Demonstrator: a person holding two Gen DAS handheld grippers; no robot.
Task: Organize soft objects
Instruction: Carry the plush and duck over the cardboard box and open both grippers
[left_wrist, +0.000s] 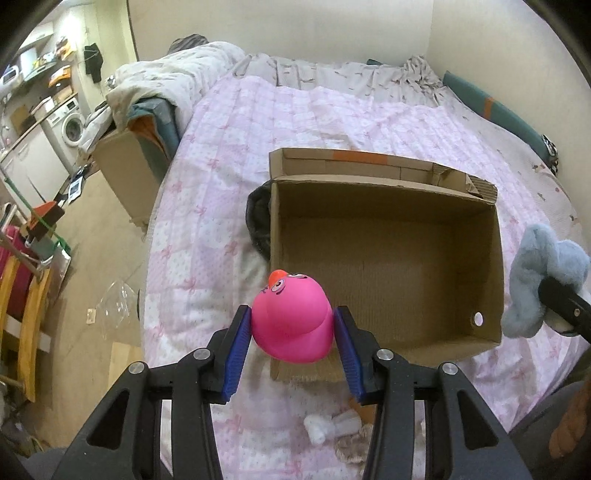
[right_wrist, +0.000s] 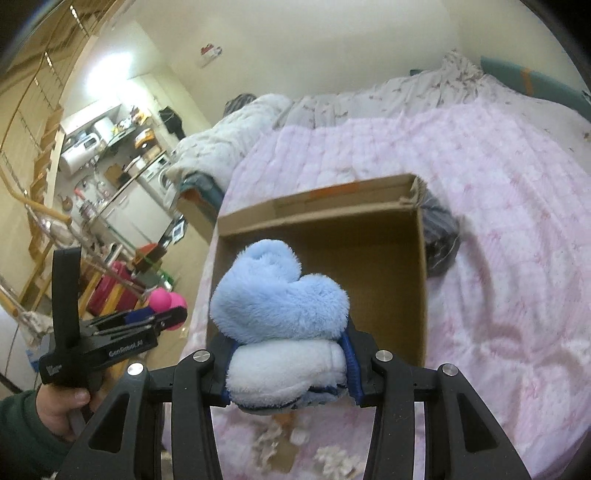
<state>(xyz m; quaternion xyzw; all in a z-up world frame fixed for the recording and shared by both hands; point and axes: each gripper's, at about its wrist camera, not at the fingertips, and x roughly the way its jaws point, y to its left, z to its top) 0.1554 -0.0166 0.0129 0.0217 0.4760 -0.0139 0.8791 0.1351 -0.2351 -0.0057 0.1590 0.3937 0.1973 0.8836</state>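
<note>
Left gripper (left_wrist: 292, 328): clenched on a pink duck toy (left_wrist: 291, 319), its blue pads pressed to both flanks so the soft body is carried head-up and clear of the bed (left_wrist: 207, 206).
Duck's position: in the air over the near left corner of the cardboard box (left_wrist: 495, 280), likely poised for a drop inside.
Cardboard box: open-topped, nothing visible inside, set on the pink quilt near the bed's left edge, mouth up to receive the toys.
Right gripper (right_wrist: 290, 363): grasping a blue-and-white plush toy (right_wrist: 280, 306), pinched at its pale lower part so the fluffy bulk stands above the jaws.
Plush's position: held aloft at the box's near right side, beyond its wall in the left wrist view.
Near edge of bed: small pale scraps (left_wrist: 325, 428) lie loose, too blurred to identify.
</note>
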